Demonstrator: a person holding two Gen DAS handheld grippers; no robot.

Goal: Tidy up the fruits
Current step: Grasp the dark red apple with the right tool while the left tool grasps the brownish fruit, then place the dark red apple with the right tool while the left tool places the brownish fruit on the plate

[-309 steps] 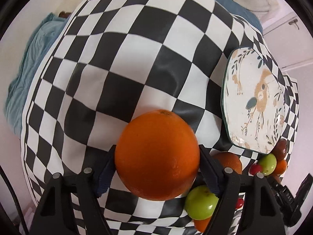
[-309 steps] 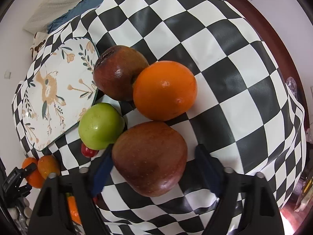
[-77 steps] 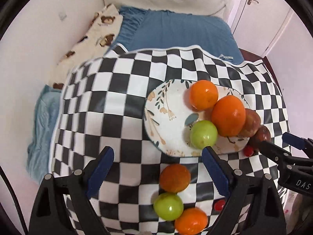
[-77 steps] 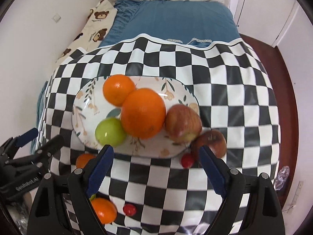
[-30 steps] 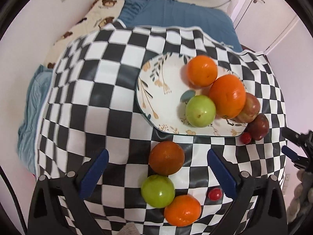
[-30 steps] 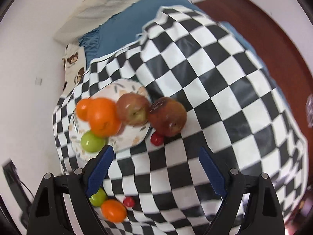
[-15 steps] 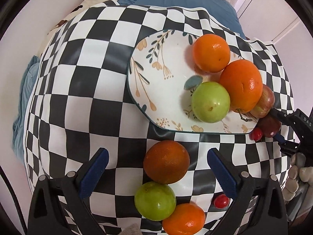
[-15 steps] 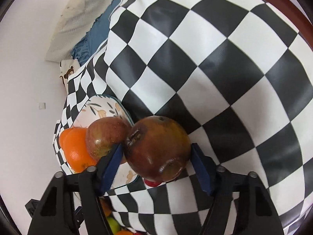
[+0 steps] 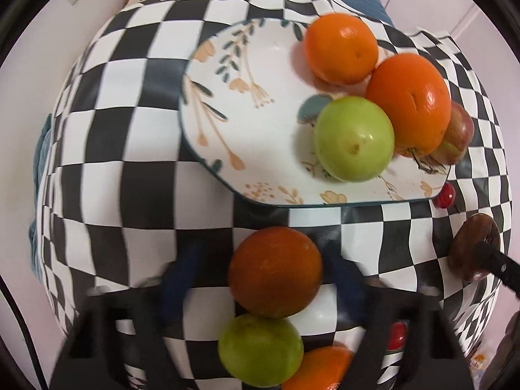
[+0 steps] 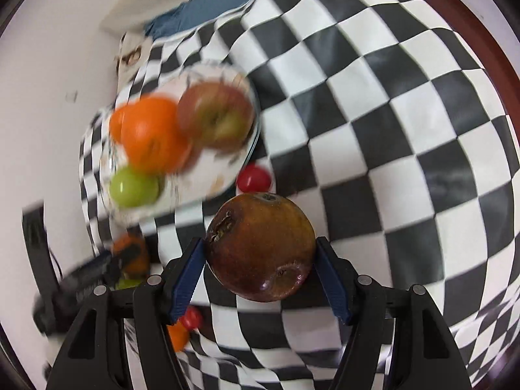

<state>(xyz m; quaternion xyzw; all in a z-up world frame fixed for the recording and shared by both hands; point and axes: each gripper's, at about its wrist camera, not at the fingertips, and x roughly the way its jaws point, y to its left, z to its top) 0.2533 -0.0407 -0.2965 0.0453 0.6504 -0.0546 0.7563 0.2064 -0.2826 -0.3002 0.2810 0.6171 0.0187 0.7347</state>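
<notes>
The right gripper [image 10: 260, 256] pinches a bruised dark apple [image 10: 261, 247] off the checkered cloth, near the plate [image 9: 227, 120]; setting it there comes next. The left gripper [image 9: 260, 279], spread, straddles an orange [image 9: 275, 271] on the cloth, ready to close

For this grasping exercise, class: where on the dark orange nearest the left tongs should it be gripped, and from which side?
Grip the dark orange across its widest middle, coming from the near table edge, as the left tongs already straddle it. It is round, so only opposite flanks hold. Both flanks look bare, while a green fruit touches its near side and the plate lies beyond.
</notes>
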